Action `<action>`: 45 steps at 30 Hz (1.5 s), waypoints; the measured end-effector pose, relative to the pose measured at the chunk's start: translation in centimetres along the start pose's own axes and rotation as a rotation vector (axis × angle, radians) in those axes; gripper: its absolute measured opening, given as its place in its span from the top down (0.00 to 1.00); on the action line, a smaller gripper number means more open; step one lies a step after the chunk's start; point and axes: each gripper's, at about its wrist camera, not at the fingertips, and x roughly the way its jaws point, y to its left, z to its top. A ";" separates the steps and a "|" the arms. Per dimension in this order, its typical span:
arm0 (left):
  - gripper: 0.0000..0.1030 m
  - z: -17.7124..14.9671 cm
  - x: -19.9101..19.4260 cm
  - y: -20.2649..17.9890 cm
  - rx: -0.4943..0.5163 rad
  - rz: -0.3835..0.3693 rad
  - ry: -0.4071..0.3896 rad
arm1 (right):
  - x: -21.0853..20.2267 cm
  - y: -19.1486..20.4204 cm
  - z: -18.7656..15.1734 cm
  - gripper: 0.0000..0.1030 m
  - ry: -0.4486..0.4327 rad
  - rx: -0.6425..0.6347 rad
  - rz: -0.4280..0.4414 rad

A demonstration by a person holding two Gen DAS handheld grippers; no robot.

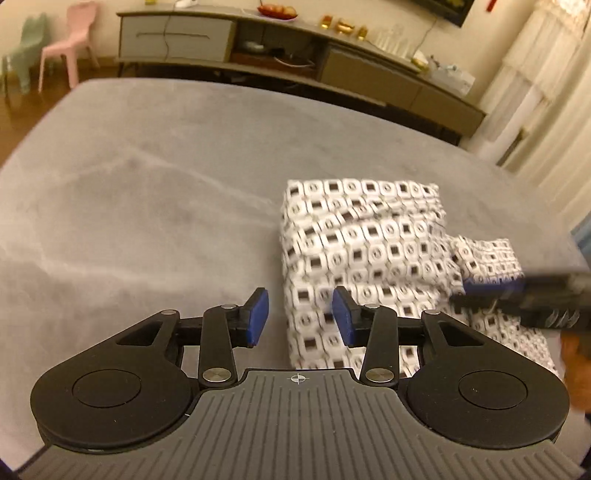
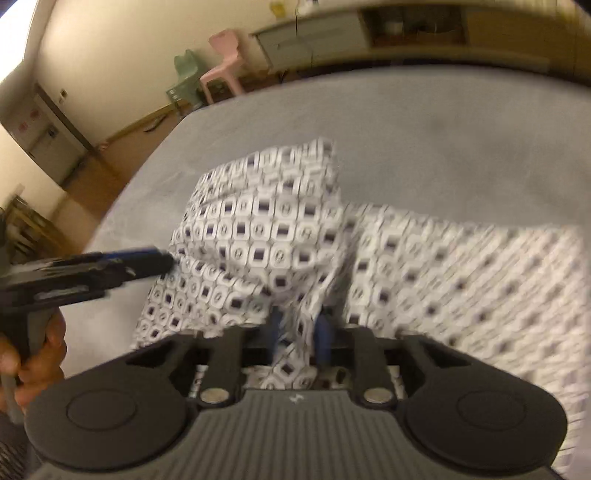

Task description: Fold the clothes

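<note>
1. Jaws, left gripper (image 1: 300, 319): spread apart, nothing between the blue pads (image 1: 258, 317). It sits just over the near left edge of the garment (image 1: 362, 254), which shows through the gap.
2. Jaws, right gripper (image 2: 298, 334): closed in on a bunched fold of the garment (image 2: 266, 236); cloth fills the gap between the blue pads (image 2: 323, 338). This view is motion-blurred, worst on its right side.
3. Left hand (image 2: 35, 354): seen at the left edge of the right wrist view, wrapped around the left gripper's handle. That gripper's tip lies at the garment's left edge; contact cannot be confirmed.
4. Garment: white cloth with a repeating print of dark squares and ringed circles. It lies on the gray bed cover (image 1: 147, 206), folded into a long stack running away from the camera in the left wrist view. One flap is lifted at the right gripper (image 1: 491, 286).
5. Bed cover: soft gray, faint pale creases to the left of the garment.
6. Beyond the bed: long low cabinet (image 1: 295, 51) against the wall, cables hanging across its front. On top are a red dish of fruit (image 1: 277, 11), gold items (image 1: 343, 26) and clear glasses (image 1: 391, 38).
7. Far left: pink chair (image 1: 70, 48) beside a green chair (image 1: 27, 51) on wood floor. Pale curtain (image 1: 532, 74) at far right.
8. Writing: no legible brand, label or text on any item; a small crosshair mark sits on the left gripper's body.
</note>
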 end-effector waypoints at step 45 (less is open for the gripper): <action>1.00 -9.7 -1.1 -0.2 -0.128 -0.236 -0.107 | 7.4 6.6 18.1 1.00 -0.049 -0.050 -0.026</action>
